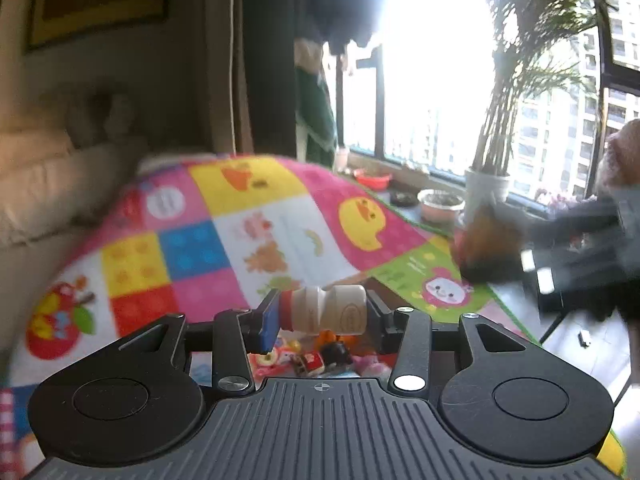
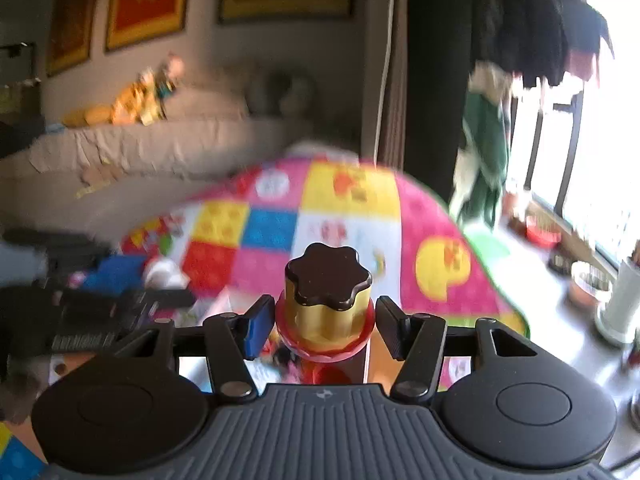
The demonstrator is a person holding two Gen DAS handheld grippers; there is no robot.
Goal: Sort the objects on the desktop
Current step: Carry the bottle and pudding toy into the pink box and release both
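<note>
A small beige drink bottle (image 1: 326, 312) with a red neck lies sideways between the fingers of my left gripper (image 1: 320, 316), which is shut on its two ends above the patchwork mat (image 1: 224, 240). In the right wrist view, a toy pudding (image 2: 326, 300) with a brown flower-shaped top, yellow body and red base stands upright in my right gripper (image 2: 324, 326), whose pads grip the red base. The right gripper also shows as a dark blur at the right edge of the left wrist view, carrying the brownish pudding (image 1: 484, 236).
Several small toys (image 1: 320, 356) lie in a heap below the left gripper. A beige sofa (image 2: 132, 152) stands behind the mat. Along the window sill are a potted palm (image 1: 486, 184), a metal bowl (image 1: 440, 204) and a red dish (image 1: 372, 180).
</note>
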